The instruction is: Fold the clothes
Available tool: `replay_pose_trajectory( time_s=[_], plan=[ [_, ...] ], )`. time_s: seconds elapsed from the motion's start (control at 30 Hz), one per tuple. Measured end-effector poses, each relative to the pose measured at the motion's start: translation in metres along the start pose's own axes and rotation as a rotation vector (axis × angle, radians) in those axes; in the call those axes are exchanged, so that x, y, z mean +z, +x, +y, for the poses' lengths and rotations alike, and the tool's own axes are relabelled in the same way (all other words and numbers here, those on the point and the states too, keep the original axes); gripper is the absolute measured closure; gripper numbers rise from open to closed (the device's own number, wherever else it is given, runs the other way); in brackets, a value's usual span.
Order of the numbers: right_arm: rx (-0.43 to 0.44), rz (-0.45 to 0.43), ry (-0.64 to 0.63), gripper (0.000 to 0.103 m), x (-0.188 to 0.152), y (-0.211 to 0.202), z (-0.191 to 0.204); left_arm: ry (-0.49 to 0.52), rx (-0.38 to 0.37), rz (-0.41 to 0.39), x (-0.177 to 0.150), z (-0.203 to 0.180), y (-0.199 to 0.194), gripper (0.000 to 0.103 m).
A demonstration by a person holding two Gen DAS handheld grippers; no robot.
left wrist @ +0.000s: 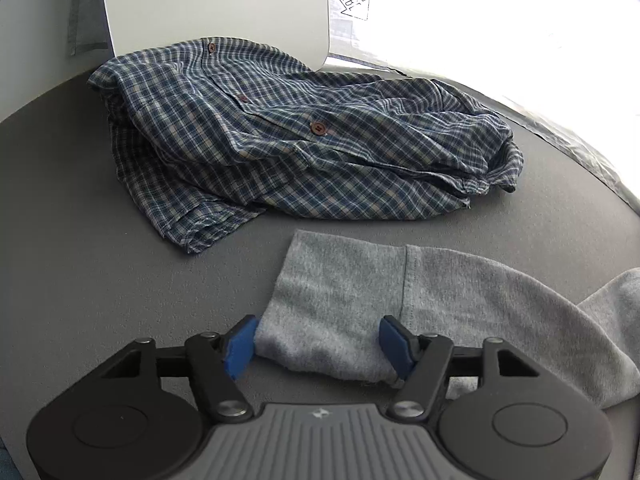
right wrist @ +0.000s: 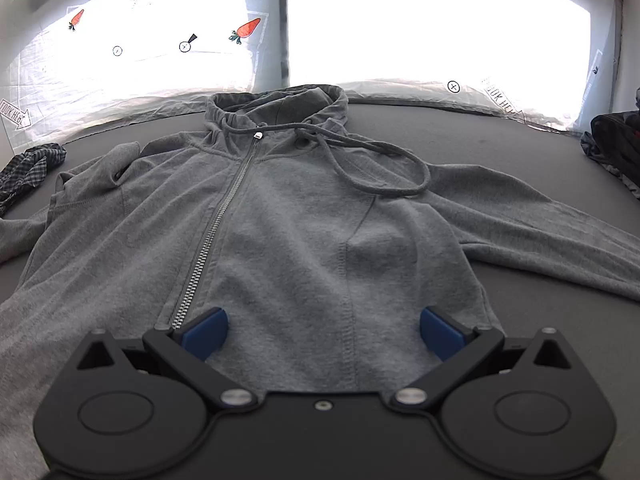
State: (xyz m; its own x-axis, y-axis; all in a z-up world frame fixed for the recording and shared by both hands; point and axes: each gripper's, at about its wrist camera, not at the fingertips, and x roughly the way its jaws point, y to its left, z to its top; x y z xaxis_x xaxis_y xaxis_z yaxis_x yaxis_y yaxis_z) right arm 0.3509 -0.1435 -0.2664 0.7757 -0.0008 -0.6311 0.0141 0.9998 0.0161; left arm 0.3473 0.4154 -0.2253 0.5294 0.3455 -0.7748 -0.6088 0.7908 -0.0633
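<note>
A grey zip hoodie (right wrist: 280,208) lies face up on the grey table (right wrist: 500,148), zipper closed, hood at the far end and both sleeves spread out. My right gripper (right wrist: 324,332) hovers open over the hoodie's lower front, its blue pads (right wrist: 206,332) apart on either side of the cloth. In the left wrist view the cuff end of a grey sleeve (left wrist: 360,292) lies flat between the blue pads of my left gripper (left wrist: 318,344). The jaws stand apart at the cuff's two edges without squeezing it.
A folded blue plaid shirt (left wrist: 280,140) lies beyond the sleeve, also seen as the plaid shirt (right wrist: 32,168) at the left edge. A white board (left wrist: 216,4) stands behind it. Dark clothing (right wrist: 616,140) sits at the far right. A printed plastic sheet (right wrist: 120,72) covers the bright window.
</note>
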Motion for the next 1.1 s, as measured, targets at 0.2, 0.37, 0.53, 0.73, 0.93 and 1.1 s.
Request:
replay_pose_trajectory(
  time_s=[0.2, 0.37, 0.53, 0.73, 0.93, 1.1],
  plan=[
    [-0.001, 0.0, -0.001, 0.0, 0.0, 0.0, 0.001, -0.064, 0.023, -0.049, 0.01, 0.004, -0.019, 0.086],
    [-0.001, 0.0, -0.001, 0.0, 0.0, 0.001, 0.001, -0.118, 0.136, -0.15, 0.025, 0.038, -0.055, 0.087],
    [-0.001, 0.0, -0.002, 0.0, 0.0, 0.001, 0.001, -0.163, 0.247, -0.141, 0.025, 0.081, -0.04, 0.086],
    [0.002, 0.002, -0.001, 0.0, 0.0, 0.001, 0.0, -0.191, 0.311, -0.11, 0.017, 0.113, -0.022, 0.086],
    [0.005, 0.001, 0.003, 0.0, 0.001, 0.002, -0.001, -0.227, 0.311, -0.111, 0.02, 0.121, -0.031, 0.086],
    [0.007, -0.001, 0.006, 0.0, 0.0, 0.002, -0.001, -0.274, 0.324, -0.051, 0.002, 0.12, -0.044, 0.086]
  ],
)
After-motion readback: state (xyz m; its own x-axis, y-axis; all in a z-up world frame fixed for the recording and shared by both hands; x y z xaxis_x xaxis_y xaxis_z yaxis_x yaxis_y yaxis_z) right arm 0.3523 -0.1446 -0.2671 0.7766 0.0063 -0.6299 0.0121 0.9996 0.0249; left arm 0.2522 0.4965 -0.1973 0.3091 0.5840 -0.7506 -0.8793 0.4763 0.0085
